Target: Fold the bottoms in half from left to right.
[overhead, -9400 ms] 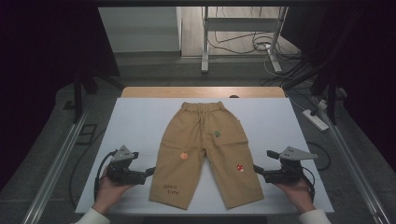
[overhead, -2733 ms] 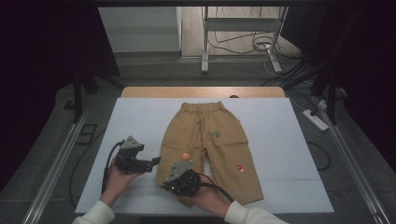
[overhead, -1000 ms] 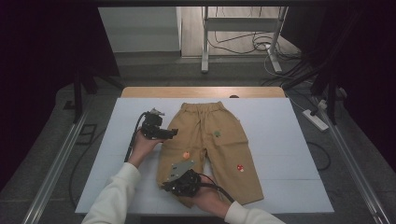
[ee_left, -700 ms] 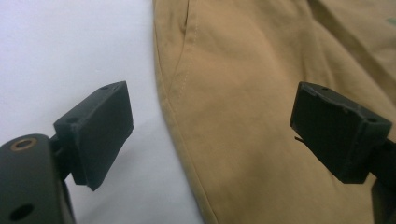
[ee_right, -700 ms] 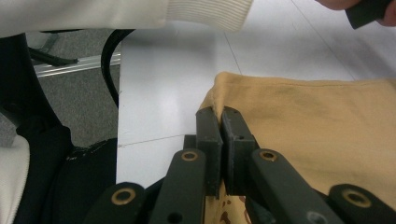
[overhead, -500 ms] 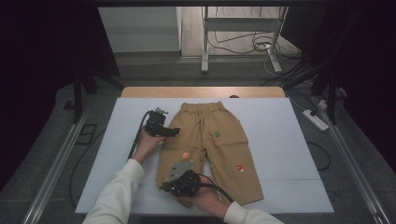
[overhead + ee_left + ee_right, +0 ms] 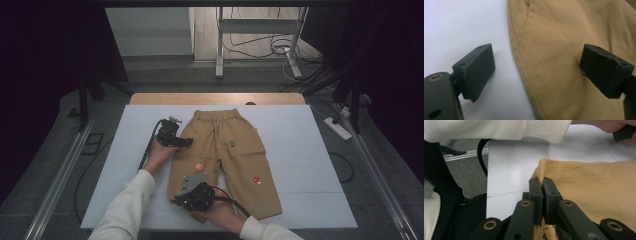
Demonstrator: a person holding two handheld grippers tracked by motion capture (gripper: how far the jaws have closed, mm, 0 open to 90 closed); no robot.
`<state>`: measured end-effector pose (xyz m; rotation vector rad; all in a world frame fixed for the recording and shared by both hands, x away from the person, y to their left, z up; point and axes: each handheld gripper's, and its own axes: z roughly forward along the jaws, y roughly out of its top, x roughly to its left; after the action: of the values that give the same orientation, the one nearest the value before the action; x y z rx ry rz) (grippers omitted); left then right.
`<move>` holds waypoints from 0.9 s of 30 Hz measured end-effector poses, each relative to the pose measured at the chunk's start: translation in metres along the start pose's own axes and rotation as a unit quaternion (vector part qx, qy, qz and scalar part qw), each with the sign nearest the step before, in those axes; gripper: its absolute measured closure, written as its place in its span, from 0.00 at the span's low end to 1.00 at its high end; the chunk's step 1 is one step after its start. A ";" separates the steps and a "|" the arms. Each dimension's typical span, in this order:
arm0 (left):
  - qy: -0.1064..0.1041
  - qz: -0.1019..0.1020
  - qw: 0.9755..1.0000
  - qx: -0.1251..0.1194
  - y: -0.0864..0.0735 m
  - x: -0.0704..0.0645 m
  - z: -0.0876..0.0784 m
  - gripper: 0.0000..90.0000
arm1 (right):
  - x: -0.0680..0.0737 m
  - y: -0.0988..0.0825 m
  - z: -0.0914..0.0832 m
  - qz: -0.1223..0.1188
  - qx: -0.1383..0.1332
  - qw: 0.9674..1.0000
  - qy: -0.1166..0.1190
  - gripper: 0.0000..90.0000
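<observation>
While the one pair of tan trousers [image 7: 225, 155] lies flat mid-worktop [image 7: 305, 145], waistband at the far side and legs toward the person, two hand-held grippers are on it. Count: one pair of trousers, two hand-held grippers, three small patches on the fabric (orange [image 7: 199, 166], green [image 7: 233, 144], red-and-white [image 7: 257, 179]), one white worktop.

Left hand-held gripper [image 7: 181, 142]: jaws spread wide, released, nothing pinched. It sits at the trousers' left outer edge just below the waistband. In the left gripper view [image 7: 536, 72] one jaw is over bare worktop, the other over the cloth, with the side seam between them.

Right hand-held gripper [image 7: 192, 199]: jaws clenched, grasping the cloth at the hem corner of the left trouser leg, near the front worktop edge. The right gripper view [image 7: 542, 195] shows fabric nipped between the pads; the white sleeve [image 7: 499, 130] crosses above.

Versus 9.4 s ago: both hand-held grippers were outside the trousers, one each side at hem level. The left has since gone up to the waist side; the right has crossed to the left hem. In the last second the left has dropped slightly onto the edge, and the right has stayed put. The trousers lie as they did before.
</observation>
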<state>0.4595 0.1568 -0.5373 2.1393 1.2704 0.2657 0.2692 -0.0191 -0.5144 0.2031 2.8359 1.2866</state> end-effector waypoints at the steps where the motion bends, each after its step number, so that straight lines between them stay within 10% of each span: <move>1: 0.000 0.001 1.000 0.001 0.000 0.000 0.000 0.14 | 0.000 0.000 0.000 0.001 -0.001 1.000 0.001 0.96; 10: -0.006 0.015 1.000 0.000 0.002 -0.009 0.001 0.25 | 0.000 0.000 0.000 0.001 0.000 1.000 0.002 0.96; 17: 0.005 0.030 0.999 0.009 0.003 -0.016 -0.002 0.52 | -0.002 0.001 -0.002 0.001 0.002 1.000 0.004 0.96; 23: -0.037 0.025 0.999 0.008 0.003 -0.017 -0.002 0.89 | -0.002 0.000 -0.001 0.002 0.004 1.000 0.006 0.96; 27: -0.058 0.014 0.998 0.007 0.002 -0.014 -0.002 0.93 | -0.002 0.000 -0.003 0.001 0.003 1.000 0.006 0.96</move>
<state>0.4529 0.1447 -0.5321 2.1538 1.1796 0.1413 0.2712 -0.0215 -0.5127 0.2002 2.8508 1.2844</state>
